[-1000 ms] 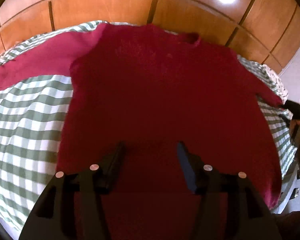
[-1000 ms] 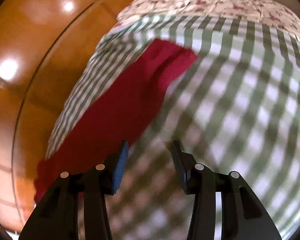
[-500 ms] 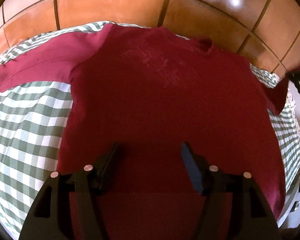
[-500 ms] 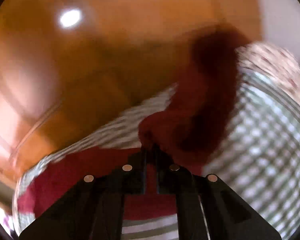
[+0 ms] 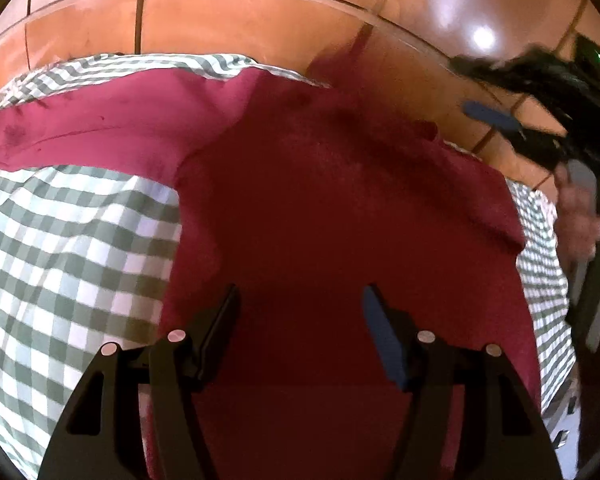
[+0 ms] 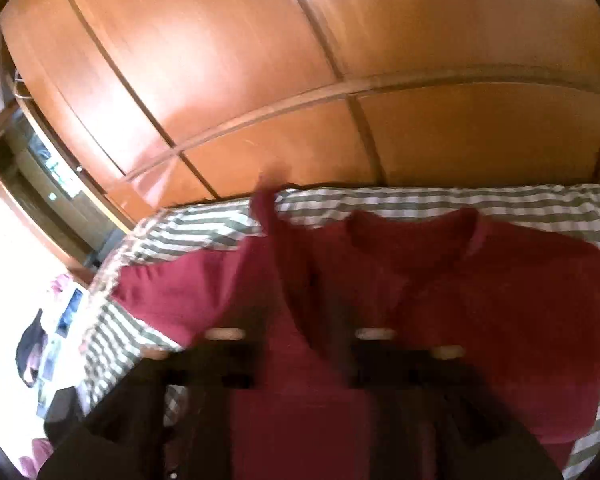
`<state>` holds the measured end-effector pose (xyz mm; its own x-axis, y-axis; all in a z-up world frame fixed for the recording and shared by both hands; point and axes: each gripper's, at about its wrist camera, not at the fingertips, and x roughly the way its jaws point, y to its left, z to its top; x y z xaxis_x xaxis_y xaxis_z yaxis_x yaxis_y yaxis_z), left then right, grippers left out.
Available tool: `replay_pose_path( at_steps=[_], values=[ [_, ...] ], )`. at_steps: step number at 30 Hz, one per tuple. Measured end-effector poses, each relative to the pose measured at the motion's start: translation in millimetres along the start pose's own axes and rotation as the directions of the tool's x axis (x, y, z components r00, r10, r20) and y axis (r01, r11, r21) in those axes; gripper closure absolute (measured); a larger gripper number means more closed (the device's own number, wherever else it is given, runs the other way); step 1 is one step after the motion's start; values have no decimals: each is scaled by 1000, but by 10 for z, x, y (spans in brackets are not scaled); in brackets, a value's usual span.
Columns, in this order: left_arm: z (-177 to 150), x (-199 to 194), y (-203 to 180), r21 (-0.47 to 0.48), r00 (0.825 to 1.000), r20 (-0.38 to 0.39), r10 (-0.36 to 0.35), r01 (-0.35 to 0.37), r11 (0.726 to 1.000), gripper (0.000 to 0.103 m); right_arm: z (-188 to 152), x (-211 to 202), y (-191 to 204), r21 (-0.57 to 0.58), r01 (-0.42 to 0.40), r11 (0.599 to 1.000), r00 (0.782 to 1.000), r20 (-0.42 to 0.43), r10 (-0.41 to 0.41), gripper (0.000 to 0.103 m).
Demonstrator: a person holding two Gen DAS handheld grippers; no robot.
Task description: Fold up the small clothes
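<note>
Dark red knit, my long-sleeved top lies flat on the checked bedspread, its neckline toward the wooden wardrobe. My right gripper has a sleeve draped between its fingers, carried over the chest so it can fold inward; blur hides whether they are pinching it or spread, so I cannot tell. My left gripper hovers above the hem with fingers spread wide, holding nothing, probably waiting to pin or take the lower edge. The other sleeve lies stretched out across the bedspread.
</note>
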<state>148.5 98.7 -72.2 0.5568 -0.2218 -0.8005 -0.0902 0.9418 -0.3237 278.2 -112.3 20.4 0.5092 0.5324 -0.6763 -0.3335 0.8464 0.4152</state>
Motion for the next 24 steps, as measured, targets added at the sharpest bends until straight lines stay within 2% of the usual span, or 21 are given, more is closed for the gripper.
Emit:
replay_pose_path(
  at_steps=[1,4,7,12,16,17,19,20,21,24],
  values=[
    [32,4,18,-10,1000,2,-14,14,1000,41,-20,-72,-10,22,-13,1000,999,32,12,37],
    [192,67,73,-36,999,7,-49,49,998,41,-86,-262,-152,73,-5,997,998,57,1,37],
    [336,176,40,-32,998,10,-55,56,998,41,-328,-564,-523,137,58,989,996,65,-68,37],
    [659,444,-19,-31,999,0,-52,52,998,41,-917,-1097,-1224,282,200,938,976,30,-217,37],
    [923,699,-37,-41,1000,-11,-25,24,999,41,-1198,-1341,-1616,380,251,890,960,20,-280,37],
    [1004,796,-32,-54,999,-20,-27,26,998,44,-1212,-1375,-1682,395,255,883,958,24,-287,37],
    [1103,891,-28,-65,999,-28,-23,21,998,60,-1175,-1369,-1725,395,254,883,956,34,-290,37],
    [1145,914,-36,-69,999,-27,-27,25,997,80,-1111,-1339,-1725,386,252,887,956,42,-290,37],
    [1195,925,-55,-64,998,-33,-48,46,997,89,-1057,-1312,-1723,377,249,892,957,48,-287,37],
    [1223,755,-109,-50,998,25,-65,67,997,93,-823,-1115,-1651,328,244,913,958,63,-278,37]
  ],
)
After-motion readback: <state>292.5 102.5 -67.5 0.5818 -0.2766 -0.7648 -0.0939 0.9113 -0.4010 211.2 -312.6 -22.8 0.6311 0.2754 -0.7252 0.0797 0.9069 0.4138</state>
